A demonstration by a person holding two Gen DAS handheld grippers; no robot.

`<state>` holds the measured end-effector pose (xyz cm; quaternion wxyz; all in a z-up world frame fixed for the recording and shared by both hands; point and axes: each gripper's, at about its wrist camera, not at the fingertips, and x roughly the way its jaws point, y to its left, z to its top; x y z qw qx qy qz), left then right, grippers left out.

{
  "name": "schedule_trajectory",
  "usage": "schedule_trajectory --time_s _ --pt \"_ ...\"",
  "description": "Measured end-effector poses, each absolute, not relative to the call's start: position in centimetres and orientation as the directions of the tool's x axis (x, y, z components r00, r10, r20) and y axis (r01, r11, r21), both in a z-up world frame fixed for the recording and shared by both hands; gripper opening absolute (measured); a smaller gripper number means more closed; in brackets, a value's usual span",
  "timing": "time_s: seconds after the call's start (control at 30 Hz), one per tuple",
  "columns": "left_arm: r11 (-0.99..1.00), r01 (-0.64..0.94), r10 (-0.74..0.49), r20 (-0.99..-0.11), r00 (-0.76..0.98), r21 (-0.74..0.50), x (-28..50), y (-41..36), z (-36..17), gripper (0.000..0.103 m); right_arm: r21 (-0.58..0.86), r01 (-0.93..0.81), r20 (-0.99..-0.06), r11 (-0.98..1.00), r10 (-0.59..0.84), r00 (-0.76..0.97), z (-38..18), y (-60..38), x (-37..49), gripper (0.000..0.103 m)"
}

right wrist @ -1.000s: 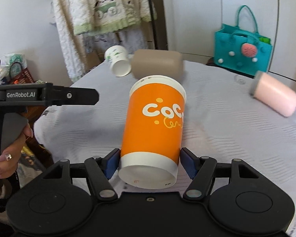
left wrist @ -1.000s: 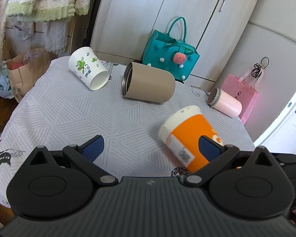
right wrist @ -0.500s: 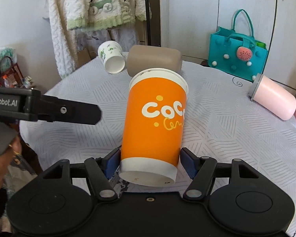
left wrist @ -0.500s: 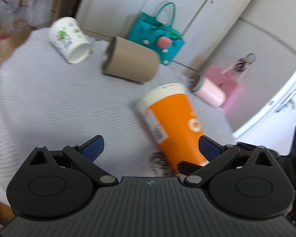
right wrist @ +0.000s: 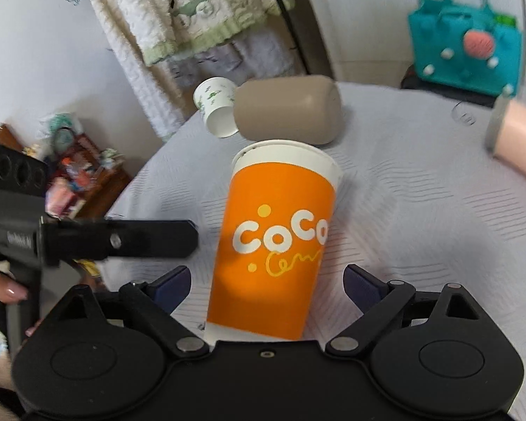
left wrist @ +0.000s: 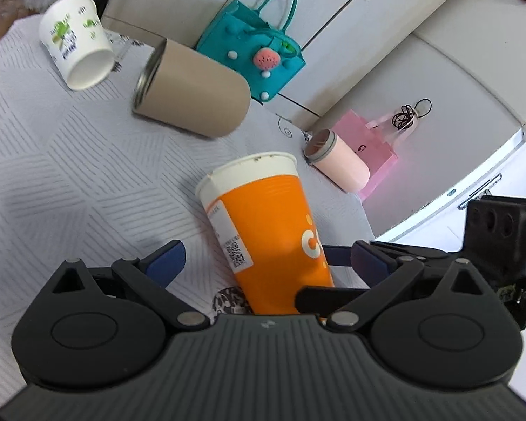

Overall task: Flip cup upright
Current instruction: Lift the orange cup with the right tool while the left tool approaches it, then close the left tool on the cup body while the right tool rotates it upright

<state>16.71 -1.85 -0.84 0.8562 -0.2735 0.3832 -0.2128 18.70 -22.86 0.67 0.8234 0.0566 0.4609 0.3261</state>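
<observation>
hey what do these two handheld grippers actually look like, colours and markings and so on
Both grippers, left gripper and right gripper, have matte black bodies, round pivot discs, silver rivets and dark blue finger pads. The left one's side carries white lettering, blurred here. No cables show.

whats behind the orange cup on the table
From the right wrist view, a tan tumbler lies on its side behind the orange cup, with a small white cup beside it. The tumbler's near lower edge is hidden by the orange cup's rim.
</observation>
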Motion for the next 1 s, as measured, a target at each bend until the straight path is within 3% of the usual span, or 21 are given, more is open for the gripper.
schedule_trajectory --time_s 0.13,0.27,0.33,0.53,0.77,1.0 --pt "0.696 0.171 -0.637 -0.49 0.596 -0.697 17.2 -1.9 -1.7 0.095 0.348 -0.507 -0.738 0.789 0.564 0.371 -0.4 -21.8 18.7 0.095" --pt "0.716 0.192 -0.622 -0.49 0.611 -0.671 17.0 -2.5 -1.5 0.083 0.335 -0.515 -0.745 0.79 0.556 0.369 -0.7 -21.1 19.0 0.088" --pt "0.725 0.215 -0.625 -0.493 0.605 -0.654 16.9 -2.8 -1.3 0.072 0.332 -0.509 -0.733 0.794 0.557 0.391 -0.5 -21.1 19.0 0.088" --pt "0.734 0.224 -0.621 -0.498 0.606 -0.641 16.7 -3.2 -1.2 0.063 0.298 -0.514 -0.72 0.804 0.543 0.432 -0.1 -21.4 18.7 0.081" --pt "0.721 0.199 -0.617 -0.486 0.619 -0.663 16.2 -2.6 -1.5 0.067 0.263 -0.517 -0.686 0.815 0.535 0.494 0.7 -21.3 17.2 0.081" --pt "0.766 0.269 -0.577 -0.442 0.687 -0.583 14.2 -2.1 -0.2 0.067 0.224 -0.561 -0.603 0.797 0.565 0.563 0.9 -20.8 15.6 0.081"
